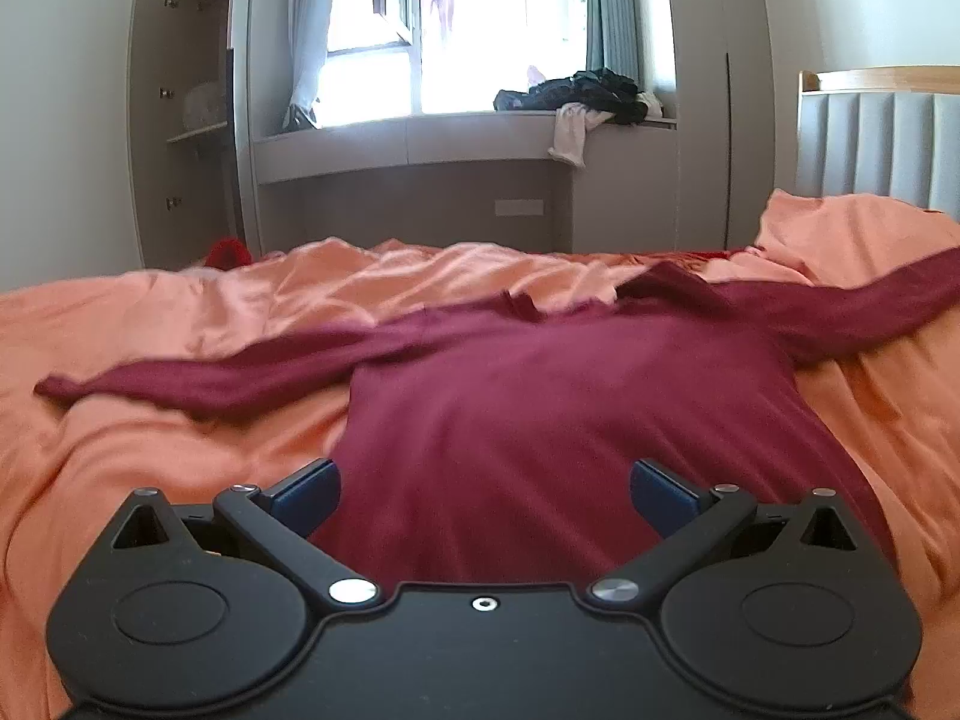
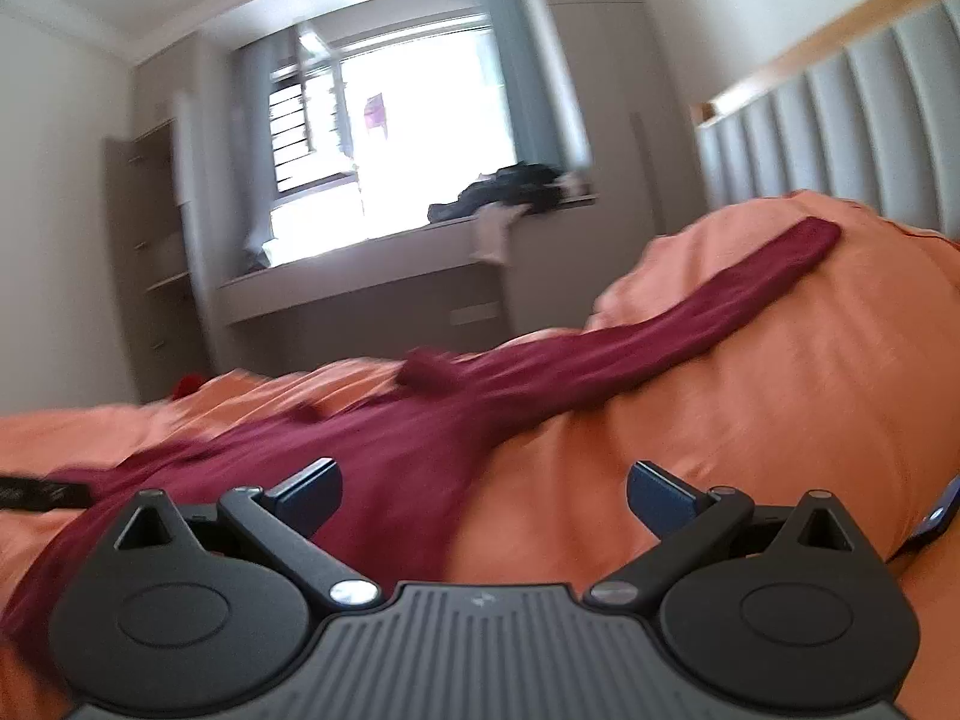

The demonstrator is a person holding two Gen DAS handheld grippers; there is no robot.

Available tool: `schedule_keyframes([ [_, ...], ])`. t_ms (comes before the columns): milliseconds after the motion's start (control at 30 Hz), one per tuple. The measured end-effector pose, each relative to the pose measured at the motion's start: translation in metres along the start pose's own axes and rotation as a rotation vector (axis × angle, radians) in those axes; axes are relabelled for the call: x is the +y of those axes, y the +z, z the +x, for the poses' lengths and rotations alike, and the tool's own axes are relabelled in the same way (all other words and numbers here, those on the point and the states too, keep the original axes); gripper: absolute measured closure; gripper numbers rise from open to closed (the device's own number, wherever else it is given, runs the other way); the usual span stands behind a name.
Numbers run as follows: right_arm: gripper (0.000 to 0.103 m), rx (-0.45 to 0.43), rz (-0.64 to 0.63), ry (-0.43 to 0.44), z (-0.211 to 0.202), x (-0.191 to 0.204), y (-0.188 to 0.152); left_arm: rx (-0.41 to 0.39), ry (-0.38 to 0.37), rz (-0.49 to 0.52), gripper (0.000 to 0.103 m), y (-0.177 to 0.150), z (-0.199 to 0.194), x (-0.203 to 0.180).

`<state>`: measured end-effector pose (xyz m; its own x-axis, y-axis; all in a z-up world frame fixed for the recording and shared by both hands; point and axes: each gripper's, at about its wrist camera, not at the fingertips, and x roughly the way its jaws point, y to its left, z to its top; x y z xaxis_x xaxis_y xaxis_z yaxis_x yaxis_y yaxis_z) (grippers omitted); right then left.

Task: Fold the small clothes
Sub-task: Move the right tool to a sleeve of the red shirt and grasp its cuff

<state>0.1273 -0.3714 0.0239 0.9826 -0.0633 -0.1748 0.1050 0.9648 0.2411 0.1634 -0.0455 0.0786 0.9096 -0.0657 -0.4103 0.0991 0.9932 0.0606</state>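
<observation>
A dark red long-sleeved top [image 1: 540, 408] lies flat on the orange bedcover [image 1: 150, 444], both sleeves spread out to the sides. My left gripper [image 1: 483, 495] is open and empty, just above the top's lower hem. In the right wrist view the same top [image 2: 372, 456] shows from its right side, with one sleeve [image 2: 720, 306] running up over an orange pillow [image 2: 810, 372]. My right gripper [image 2: 483, 495] is open and empty, over the edge of the top's body and the bedcover.
A grey padded headboard [image 1: 876, 144] stands at the right. A window bench [image 1: 420, 132] at the far wall holds a pile of dark and white clothes [image 1: 582, 99]. An open wardrobe [image 1: 180, 120] is at the far left. A black strip [image 2: 36, 492] lies at the left edge.
</observation>
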Motion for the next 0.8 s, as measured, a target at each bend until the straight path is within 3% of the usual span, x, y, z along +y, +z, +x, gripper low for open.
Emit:
schedule_keyframes([
  [167, 0.000, -0.028, 0.107, -0.044, 0.052, -0.055, 0.029, -0.003, 0.013, 0.033, 0.000, 0.026, 0.049, -0.006],
  [333, 0.000, -0.080, 0.018, -0.117, 0.100, -0.085, 0.045, -0.023, 0.014, 0.046, 0.000, 0.029, 0.088, -0.007],
  [467, 0.000, -0.056, 0.007, -0.127, 0.138, -0.114, 0.045, -0.062, 0.014, -0.002, 0.000, 0.018, 0.106, -0.001],
  [533, 0.000, -0.029, -0.001, -0.130, 0.150, -0.126, 0.041, -0.098, -0.005, -0.035, 0.000, 0.010, 0.107, 0.004],
  [633, 0.000, -0.024, -0.036, -0.153, 0.159, -0.135, 0.039, -0.092, -0.047, -0.003, 0.000, 0.006, 0.110, 0.005],
  [800, 0.000, -0.050, -0.046, -0.185, 0.163, -0.135, 0.046, -0.026, -0.062, -0.033, 0.000, -0.001, 0.121, 0.010],
])
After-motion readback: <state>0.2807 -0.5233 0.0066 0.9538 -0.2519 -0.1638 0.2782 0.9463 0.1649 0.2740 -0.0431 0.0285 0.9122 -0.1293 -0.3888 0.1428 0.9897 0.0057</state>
